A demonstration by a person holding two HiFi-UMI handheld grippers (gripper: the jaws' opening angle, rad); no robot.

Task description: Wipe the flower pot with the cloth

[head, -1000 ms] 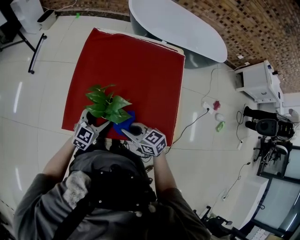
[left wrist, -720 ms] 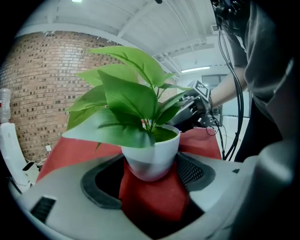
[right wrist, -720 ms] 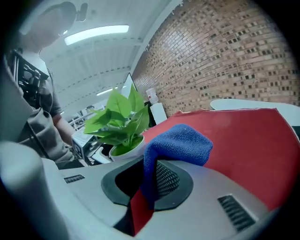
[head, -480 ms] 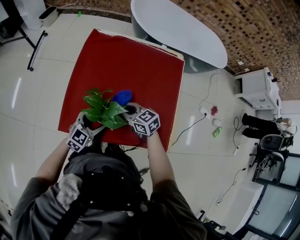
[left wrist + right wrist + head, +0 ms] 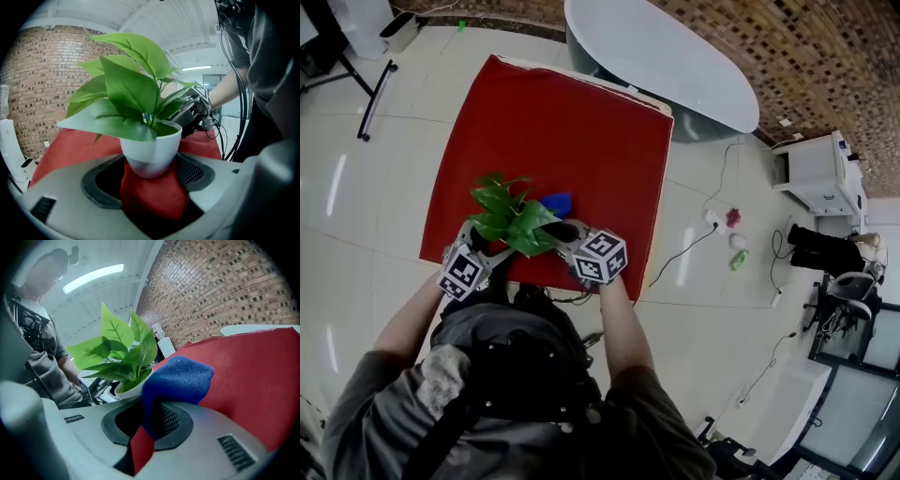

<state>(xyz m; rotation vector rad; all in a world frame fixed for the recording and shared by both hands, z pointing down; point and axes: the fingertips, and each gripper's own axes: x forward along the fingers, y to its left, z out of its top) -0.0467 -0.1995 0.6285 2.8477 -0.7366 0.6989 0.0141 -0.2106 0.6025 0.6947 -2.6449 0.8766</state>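
A white flower pot (image 5: 152,147) with a broad-leaved green plant (image 5: 511,216) stands near the front edge of the red table (image 5: 581,131). My left gripper (image 5: 150,176) is shut on the pot's lower part, a pad against each side. In the head view the leaves hide the pot, and the left gripper (image 5: 490,247) reaches in from the near left. My right gripper (image 5: 150,420) is shut on a folded blue cloth (image 5: 177,378). The cloth (image 5: 556,202) sits just right of the plant, close to the pot (image 5: 132,386); I cannot tell if it touches. The right gripper (image 5: 562,232) comes in from the near right.
The red cloth covers the whole tabletop, and the pot is close to its near edge. A white oval table (image 5: 666,66) stands beyond the far right corner. Cables and small objects (image 5: 733,246) lie on the tiled floor to the right, near a white cabinet (image 5: 816,169).
The right gripper carried the blue cloth from the near side of the pot round to its far right, then drew back a little. The left gripper stayed holding the pot.
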